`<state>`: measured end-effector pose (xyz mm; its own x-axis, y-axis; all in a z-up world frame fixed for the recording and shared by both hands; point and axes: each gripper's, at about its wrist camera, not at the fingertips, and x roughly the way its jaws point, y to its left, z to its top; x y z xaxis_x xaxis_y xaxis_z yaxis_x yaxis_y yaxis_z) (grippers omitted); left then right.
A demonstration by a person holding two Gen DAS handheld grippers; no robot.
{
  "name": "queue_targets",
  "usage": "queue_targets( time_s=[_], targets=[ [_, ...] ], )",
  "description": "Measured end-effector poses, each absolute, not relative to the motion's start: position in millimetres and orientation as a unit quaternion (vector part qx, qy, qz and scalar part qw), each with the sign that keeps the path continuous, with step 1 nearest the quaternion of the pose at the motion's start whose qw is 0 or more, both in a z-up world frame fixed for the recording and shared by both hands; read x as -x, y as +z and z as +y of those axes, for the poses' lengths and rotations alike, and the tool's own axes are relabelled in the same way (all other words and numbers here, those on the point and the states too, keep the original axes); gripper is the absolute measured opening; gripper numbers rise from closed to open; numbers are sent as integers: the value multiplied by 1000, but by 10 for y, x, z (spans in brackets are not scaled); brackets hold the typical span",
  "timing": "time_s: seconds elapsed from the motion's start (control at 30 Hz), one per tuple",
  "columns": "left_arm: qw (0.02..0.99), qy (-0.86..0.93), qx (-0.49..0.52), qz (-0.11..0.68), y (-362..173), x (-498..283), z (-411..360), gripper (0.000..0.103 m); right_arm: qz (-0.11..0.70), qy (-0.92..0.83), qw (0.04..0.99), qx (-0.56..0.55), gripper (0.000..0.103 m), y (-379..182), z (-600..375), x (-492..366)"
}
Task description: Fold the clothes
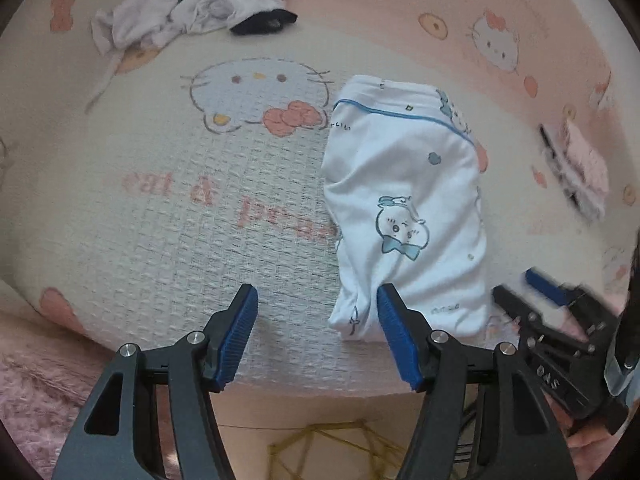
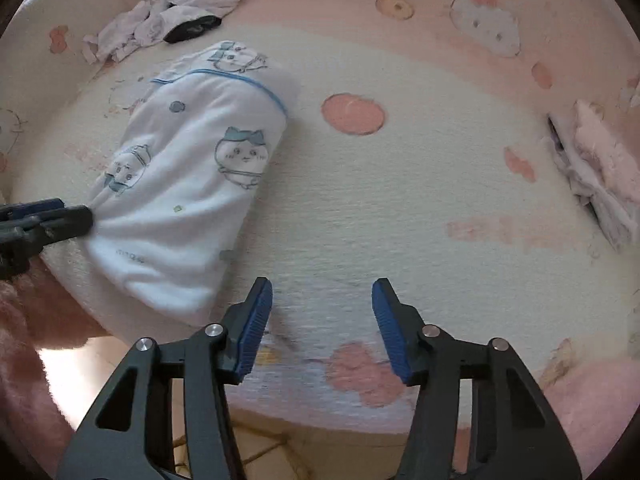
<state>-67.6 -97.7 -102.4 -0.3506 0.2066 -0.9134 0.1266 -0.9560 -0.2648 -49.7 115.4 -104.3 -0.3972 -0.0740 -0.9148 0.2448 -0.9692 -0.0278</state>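
A folded white garment (image 1: 404, 208) with blue piping and cartoon prints lies on the cat-print bedspread (image 1: 200, 208), close to its near edge. My left gripper (image 1: 317, 290) is open and wide. Its right finger (image 1: 394, 320) lies over the garment's near left corner, and a bit of that corner sits between the jaws. In the right wrist view the same garment (image 2: 188, 184) is at the left, with the left gripper (image 2: 76, 208) touching its bunched edge. My right gripper (image 2: 322, 284) is open over bare bedspread (image 2: 400, 200), just right of the garment, with nothing between its fingers. It also shows as the right gripper (image 1: 516, 284).
A loose pile of white and black clothes (image 1: 192, 12) (image 2: 168, 16) lies at the far left. A folded pink and white stack (image 1: 580, 168) (image 2: 600, 176) sits at the right. The bed's near edge (image 2: 340, 412) drops to the floor. Pink fluffy fabric (image 2: 24, 320) is at the lower left.
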Motion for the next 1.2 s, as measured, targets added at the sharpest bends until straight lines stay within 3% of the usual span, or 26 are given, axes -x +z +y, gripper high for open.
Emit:
queue_targets(
  time_s=[0.1,0.17,0.23,0.27,0.3,0.33,0.43,0.73,0.9,0.93,0.97,1.03,1.1,1.2],
  targets=[
    [81,778,576,-240,-1117,695,-1049,64,-55,-813,153,-559,55,-1029,1279,535],
    [79,773,580,-244,-1175,690,-1049,60,-109,-793,173,-574,60,-1110,1288,576],
    [77,774,580,-240,-1185,614,-1032,50,-123,-788,183,-575,62,-1161,1293,571],
    [78,776,579,-237,-1176,561,-1018,32,-117,-788,190,-573,60,-1170,1278,553],
    [91,773,580,-242,-1194,566,-1003,26,-104,-786,207,-573,53,-1162,1220,528],
    [90,773,583,-236,-1238,557,-978,26,-91,-784,223,-572,23,-1153,1163,503],
    [86,779,585,-209,-1257,525,-900,26,-52,-790,231,-565,21,-1080,1067,391],
    [77,800,579,-141,-1110,588,-489,26,-57,-809,200,-550,9,-936,1281,437],
    [78,799,579,-141,-1087,622,-387,26,-103,-807,172,-555,11,-871,1584,571],
    [75,794,582,-157,-1111,626,-452,26,-130,-795,174,-567,17,-904,1640,589],
    [73,789,585,-172,-1136,631,-517,26,-164,-780,183,-576,30,-947,1677,595],
    [68,778,590,-203,-1185,640,-647,28,-216,-752,201,-589,40,-1046,1684,594],
    [64,768,595,-231,-1231,648,-762,30,-251,-729,217,-599,43,-1145,1641,588],
    [67,772,595,-212,-1244,641,-685,31,-230,-728,222,-606,46,-1261,1371,629]
  ],
)
